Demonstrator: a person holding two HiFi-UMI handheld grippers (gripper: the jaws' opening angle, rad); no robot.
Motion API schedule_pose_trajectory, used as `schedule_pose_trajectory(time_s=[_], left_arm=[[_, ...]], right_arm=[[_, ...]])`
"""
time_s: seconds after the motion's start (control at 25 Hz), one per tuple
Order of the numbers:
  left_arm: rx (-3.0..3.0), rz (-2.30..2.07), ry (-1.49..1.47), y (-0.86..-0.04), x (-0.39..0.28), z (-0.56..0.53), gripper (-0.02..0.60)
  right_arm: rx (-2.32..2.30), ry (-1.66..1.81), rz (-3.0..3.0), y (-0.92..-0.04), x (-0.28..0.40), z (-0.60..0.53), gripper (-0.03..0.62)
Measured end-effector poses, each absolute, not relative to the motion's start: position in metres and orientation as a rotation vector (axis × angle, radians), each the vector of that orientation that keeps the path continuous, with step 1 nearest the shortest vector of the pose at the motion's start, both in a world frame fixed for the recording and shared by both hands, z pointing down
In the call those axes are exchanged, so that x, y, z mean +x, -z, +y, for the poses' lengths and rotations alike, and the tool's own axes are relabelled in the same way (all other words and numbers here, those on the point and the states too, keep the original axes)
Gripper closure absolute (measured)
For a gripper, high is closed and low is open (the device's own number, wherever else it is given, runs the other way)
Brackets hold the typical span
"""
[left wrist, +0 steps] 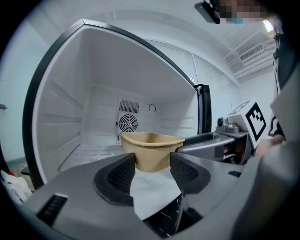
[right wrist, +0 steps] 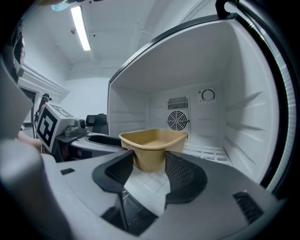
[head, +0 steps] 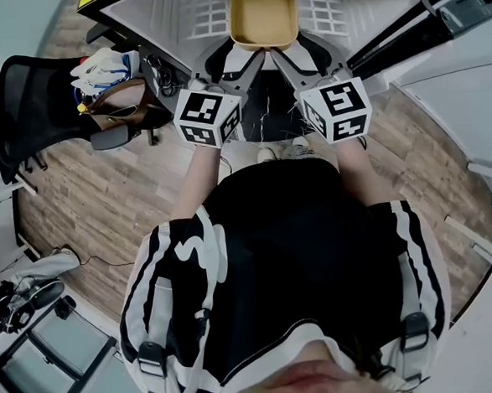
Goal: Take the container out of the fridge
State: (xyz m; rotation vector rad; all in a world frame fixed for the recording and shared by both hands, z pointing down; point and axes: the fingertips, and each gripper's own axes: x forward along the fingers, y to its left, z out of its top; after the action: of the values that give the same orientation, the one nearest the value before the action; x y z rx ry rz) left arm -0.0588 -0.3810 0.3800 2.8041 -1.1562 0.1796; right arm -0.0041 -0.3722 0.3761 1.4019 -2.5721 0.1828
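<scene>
Left gripper view: the left gripper's (left wrist: 152, 168) jaws are clamped on the near side of the tan container (left wrist: 152, 151). Right gripper view: the right gripper's (right wrist: 150, 166) jaws grip it too. The container sits at the front edge of the open fridge's (left wrist: 84, 93) white shelf (right wrist: 208, 152), with a round fan vent (right wrist: 177, 120) on the back wall.

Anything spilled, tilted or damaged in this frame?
Nothing stands out. The tan container is level, empty and undented, held at its near side by the left gripper and right gripper at the open fridge; no spill shows.
</scene>
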Motion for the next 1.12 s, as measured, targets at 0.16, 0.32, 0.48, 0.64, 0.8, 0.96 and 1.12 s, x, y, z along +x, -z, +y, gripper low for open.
schedule_pose_trajectory(time_s=[0.16,0.32,0.48,0.64,0.8,0.96,1.12], left_arm=[[2.805,-1.157,-0.176,-0.380,-0.060,-0.377,0.345],[2.808,-1.153,-0.176,-0.381,-0.062,-0.373,0.345],[2.812,-1.146,-0.175,-0.381,-0.065,-0.370,0.345],[2.818,-1.139,-0.166,-0.381,-0.065,-0.367,0.345],[2.822,-1.133,-0.167,-0.382,-0.068,-0.363,0.345],[2.828,-1.123,-0.166,-0.382,-0.070,-0.358,0.345],[2.832,-1.120,-0.172,-0.382,-0.071,-0.353,0.345]], right_arm=[[1.406,-0.184,-2.573,-0.376,-0.006,-0.368,0.378],[1.411,-0.182,-2.573,-0.377,-0.008,-0.364,0.378],[1.417,-0.179,-2.571,-0.377,-0.010,-0.361,0.378],[1.427,-0.175,-2.566,-0.377,-0.011,-0.358,0.378],[1.436,-0.174,-2.565,-0.377,-0.013,-0.353,0.378],[1.441,-0.169,-2.564,-0.378,-0.016,-0.348,0.378],[1.445,-0.161,-2.560,-0.378,-0.017,-0.343,0.378]])
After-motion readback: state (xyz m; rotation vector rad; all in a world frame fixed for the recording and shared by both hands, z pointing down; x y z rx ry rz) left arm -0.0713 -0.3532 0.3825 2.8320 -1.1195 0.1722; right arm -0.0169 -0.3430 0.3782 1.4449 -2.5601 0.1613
